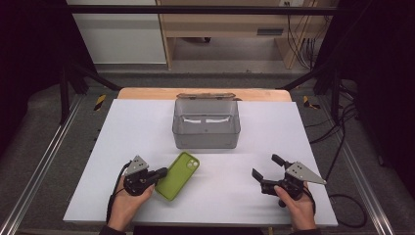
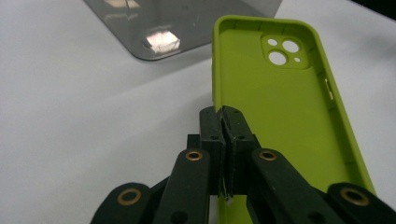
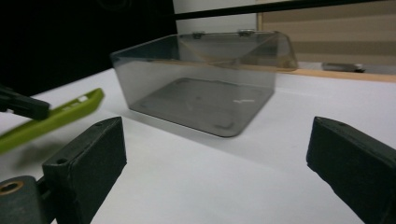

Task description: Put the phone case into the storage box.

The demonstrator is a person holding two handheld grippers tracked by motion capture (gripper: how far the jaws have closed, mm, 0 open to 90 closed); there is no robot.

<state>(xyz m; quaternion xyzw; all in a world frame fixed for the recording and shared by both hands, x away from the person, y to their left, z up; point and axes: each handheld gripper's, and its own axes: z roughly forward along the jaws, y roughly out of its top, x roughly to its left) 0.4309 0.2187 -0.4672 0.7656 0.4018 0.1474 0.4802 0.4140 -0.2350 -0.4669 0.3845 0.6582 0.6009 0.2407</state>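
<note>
A lime-green phone case (image 1: 178, 175) lies open side up on the white table, at the near left of the high view. My left gripper (image 1: 164, 172) is shut on its left side wall. In the left gripper view the two jaws (image 2: 222, 114) pinch that thin wall, and the case (image 2: 280, 102) stretches away with its camera cut-out at the far end. My right gripper (image 1: 265, 165) rests at the near right, open with nothing between its jaws (image 3: 215, 128). In the right gripper view the case (image 3: 51, 119) appears edge-on, slightly tilted up off the table.
A clear grey plastic box (image 1: 206, 125) with a hinged lid open at the back stands at the table's middle rear, also ahead of both grippers (image 2: 177, 28) (image 3: 201, 79). White table surface (image 1: 274, 127) lies between the box and the hands.
</note>
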